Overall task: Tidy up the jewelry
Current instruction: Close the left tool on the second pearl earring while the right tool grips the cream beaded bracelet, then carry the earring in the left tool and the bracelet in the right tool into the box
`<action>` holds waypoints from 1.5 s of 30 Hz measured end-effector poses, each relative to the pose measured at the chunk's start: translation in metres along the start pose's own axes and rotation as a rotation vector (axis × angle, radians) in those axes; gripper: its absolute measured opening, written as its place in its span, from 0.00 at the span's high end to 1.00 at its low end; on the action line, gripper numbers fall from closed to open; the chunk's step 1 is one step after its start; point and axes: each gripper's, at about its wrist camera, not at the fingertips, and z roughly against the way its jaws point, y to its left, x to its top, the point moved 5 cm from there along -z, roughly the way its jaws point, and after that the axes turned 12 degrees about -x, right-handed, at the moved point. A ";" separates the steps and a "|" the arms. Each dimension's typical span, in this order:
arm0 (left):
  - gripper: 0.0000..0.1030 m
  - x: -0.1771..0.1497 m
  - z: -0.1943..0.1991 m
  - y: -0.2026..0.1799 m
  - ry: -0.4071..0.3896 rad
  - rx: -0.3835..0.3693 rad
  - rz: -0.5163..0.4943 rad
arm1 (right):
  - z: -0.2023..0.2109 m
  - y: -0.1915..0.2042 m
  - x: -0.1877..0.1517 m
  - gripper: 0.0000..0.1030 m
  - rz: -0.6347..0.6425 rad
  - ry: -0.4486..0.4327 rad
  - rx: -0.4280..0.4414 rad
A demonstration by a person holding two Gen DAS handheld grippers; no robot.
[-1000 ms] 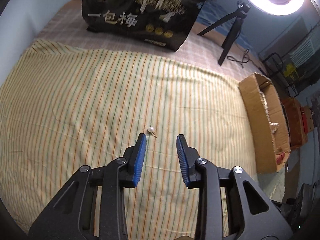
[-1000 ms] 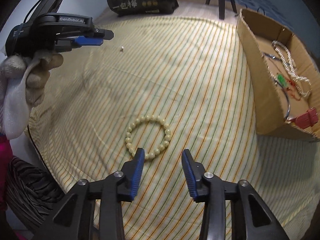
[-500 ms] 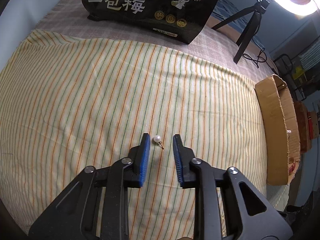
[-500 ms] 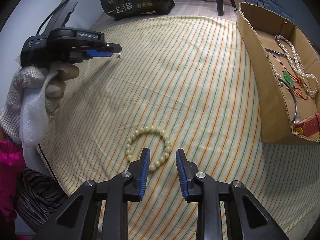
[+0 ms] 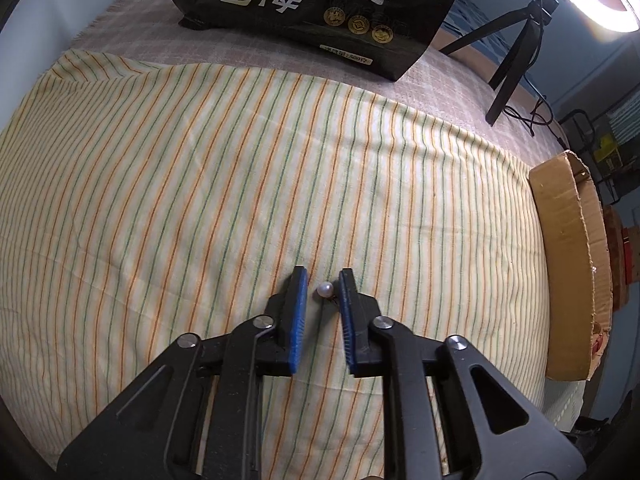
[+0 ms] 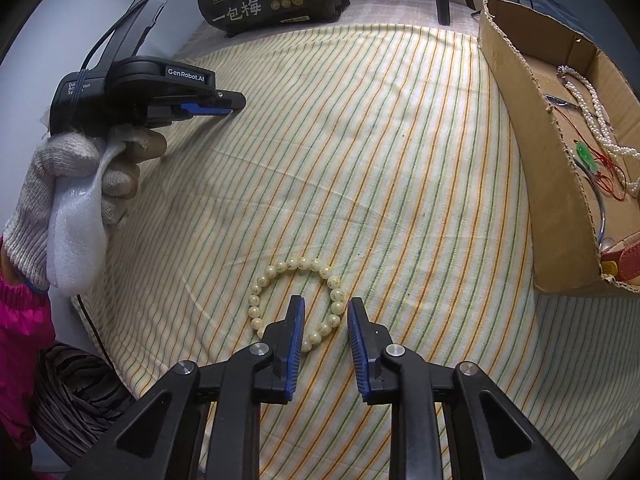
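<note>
A small pearl stud earring (image 5: 325, 290) lies on the striped cloth between the tips of my left gripper (image 5: 323, 280). The jaws stand a little apart around it, not touching the pearl on the left side. A cream bead bracelet (image 6: 298, 300) lies on the cloth in the right wrist view. My right gripper (image 6: 326, 307) is open and straddles the bracelet's near right part. The left gripper (image 6: 232, 105) also shows there at the far left, low over the cloth. The cardboard box (image 6: 516, 92) at the right holds a pearl necklace (image 6: 592, 116) and other pieces.
A black snack bag (image 5: 316, 4) lies at the far edge of the bed. A tripod (image 5: 516, 56) with a ring light stands at the back right. The box's outer wall (image 5: 568, 264) is at the right edge of the cloth. A red item (image 6: 624, 260) lies in the box's near corner.
My left gripper moved forward until the pearl earring sits between its tips, and its jaws narrowed. My right gripper moved forward over the bracelet's near part and narrowed too.
</note>
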 end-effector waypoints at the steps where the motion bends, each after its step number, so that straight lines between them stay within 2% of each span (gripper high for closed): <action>1: 0.90 0.000 0.000 0.001 -0.001 -0.001 0.003 | -0.001 0.001 0.000 0.80 0.002 0.000 0.000; 8: 0.94 0.001 -0.001 0.006 -0.009 -0.016 0.005 | -0.007 0.007 0.002 0.82 0.017 0.003 -0.015; 18: 0.94 0.001 0.003 0.007 -0.014 -0.011 0.002 | -0.022 0.011 0.002 0.94 0.031 0.009 -0.044; 25: 0.94 0.001 0.004 0.006 -0.016 -0.009 0.003 | -0.024 0.007 0.004 0.94 0.013 0.005 -0.025; 33: 0.94 0.000 0.007 0.008 -0.023 -0.004 0.005 | -0.027 0.019 0.003 0.95 0.127 -0.026 -0.115; 38: 0.94 0.002 0.014 0.011 -0.036 -0.007 0.011 | -0.020 0.019 0.003 0.95 0.121 -0.056 -0.126; 45: 0.94 0.005 0.033 0.010 -0.072 -0.030 0.009 | 0.018 0.017 -0.002 0.95 0.100 -0.134 -0.108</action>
